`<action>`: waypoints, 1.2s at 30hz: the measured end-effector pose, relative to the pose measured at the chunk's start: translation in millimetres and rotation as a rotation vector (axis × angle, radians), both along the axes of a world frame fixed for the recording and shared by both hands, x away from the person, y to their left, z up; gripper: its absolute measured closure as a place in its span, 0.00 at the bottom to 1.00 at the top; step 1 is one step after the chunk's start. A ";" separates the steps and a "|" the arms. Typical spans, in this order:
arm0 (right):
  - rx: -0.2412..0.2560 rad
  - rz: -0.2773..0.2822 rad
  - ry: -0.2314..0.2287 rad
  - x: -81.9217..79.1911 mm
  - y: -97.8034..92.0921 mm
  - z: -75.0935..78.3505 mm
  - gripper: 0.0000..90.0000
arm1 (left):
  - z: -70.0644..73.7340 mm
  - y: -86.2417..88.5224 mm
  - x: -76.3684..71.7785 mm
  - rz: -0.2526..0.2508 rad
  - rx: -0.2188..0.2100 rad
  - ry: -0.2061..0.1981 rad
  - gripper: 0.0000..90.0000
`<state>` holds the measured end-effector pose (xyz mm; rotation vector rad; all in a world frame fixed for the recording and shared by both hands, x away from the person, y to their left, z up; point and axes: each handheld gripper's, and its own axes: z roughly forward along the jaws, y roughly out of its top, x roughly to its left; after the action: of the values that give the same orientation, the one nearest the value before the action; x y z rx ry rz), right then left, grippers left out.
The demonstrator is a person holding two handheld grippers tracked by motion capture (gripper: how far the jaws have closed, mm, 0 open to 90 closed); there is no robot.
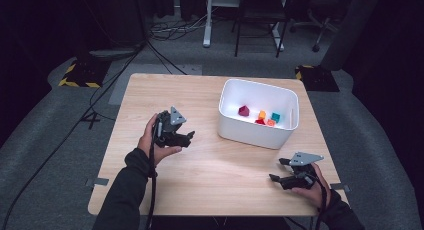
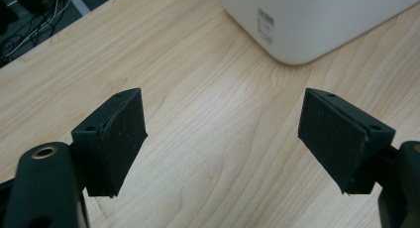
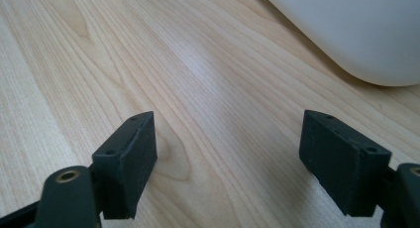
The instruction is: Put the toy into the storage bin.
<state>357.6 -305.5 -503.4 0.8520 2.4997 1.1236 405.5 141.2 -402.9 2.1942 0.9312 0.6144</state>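
Observation:
A white plastic bin (image 1: 257,135) stands on the right half of the wooden table (image 1: 200,165). Inside it lie several small coloured blocks: a dark red one (image 1: 243,110), an orange one (image 1: 262,114), a teal one (image 1: 275,117). My left gripper (image 1: 189,138) hovers left of the bin, jaws wide open with nothing between them (image 2: 223,139); the bin's corner (image 2: 297,29) lies just ahead. My right gripper (image 1: 278,169) rests near the table's front right, open and empty (image 3: 228,158), with the bin's wall (image 3: 356,34) above it.
Bare wood lies between the two grippers. Beyond the table's far edge are grey carpet, cables (image 1: 170,30), chair and desk legs (image 1: 255,35), and yellow-black striped plates (image 1: 80,72).

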 end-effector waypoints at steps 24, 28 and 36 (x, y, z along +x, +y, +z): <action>0.001 -0.004 0.004 -0.2 0.2 0.2 0.25 | -42.3 41.6 -50.3 0.017 0.112 0.064 0.18; 0.002 -0.005 0.005 -0.3 0.3 0.2 0.25 | -48.4 50.1 -59.8 0.032 0.088 0.081 0.18; 0.004 -0.007 0.004 0.0 0.5 0.1 0.25 | -65.4 64.0 -80.4 0.050 0.028 0.119 0.18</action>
<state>357.6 -305.0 -503.4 0.8647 2.4964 1.1255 325.1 205.3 -468.3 2.2588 1.0473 0.5269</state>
